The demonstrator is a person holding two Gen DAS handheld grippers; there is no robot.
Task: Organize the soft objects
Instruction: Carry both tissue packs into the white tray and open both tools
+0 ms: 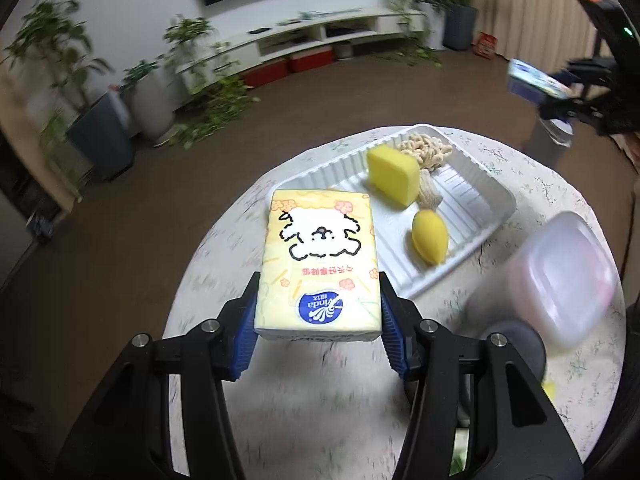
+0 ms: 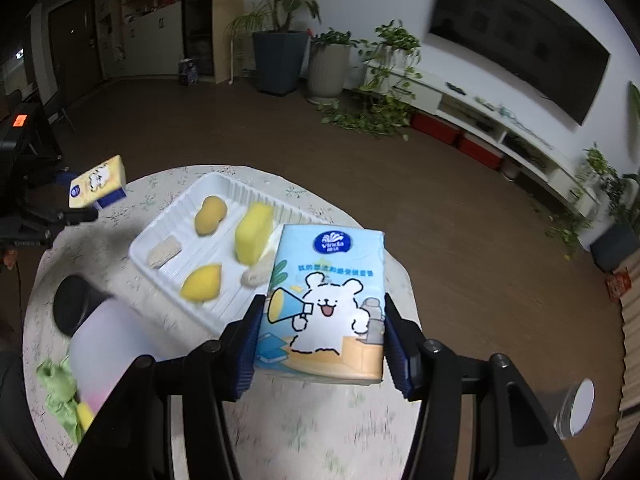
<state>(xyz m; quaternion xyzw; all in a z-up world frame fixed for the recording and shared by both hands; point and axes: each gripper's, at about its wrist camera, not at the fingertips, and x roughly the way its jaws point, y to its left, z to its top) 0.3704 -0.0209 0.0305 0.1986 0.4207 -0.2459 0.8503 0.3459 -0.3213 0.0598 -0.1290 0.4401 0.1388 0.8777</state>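
Note:
My left gripper point(image 1: 318, 312) is shut on a yellow tissue pack point(image 1: 318, 264) and holds it above the round table, near the white tray point(image 1: 472, 196). The same pack shows at the left of the right wrist view point(image 2: 96, 182). My right gripper point(image 2: 320, 340) is shut on a blue tissue pack point(image 2: 326, 304), held above the table beside the tray point(image 2: 176, 276); it shows far right in the left wrist view point(image 1: 536, 82). The tray holds a yellow sponge point(image 1: 394, 174), a yellow soft fruit point(image 1: 430, 236) and beige knitted pieces point(image 1: 426, 148).
A translucent lidded plastic box point(image 1: 560, 276) stands on the table right of the tray. A dark round object point(image 2: 74, 308) and a green cloth point(image 2: 58, 392) lie by it. The table has a floral cloth point(image 1: 304, 412). Potted plants and a TV bench stand beyond.

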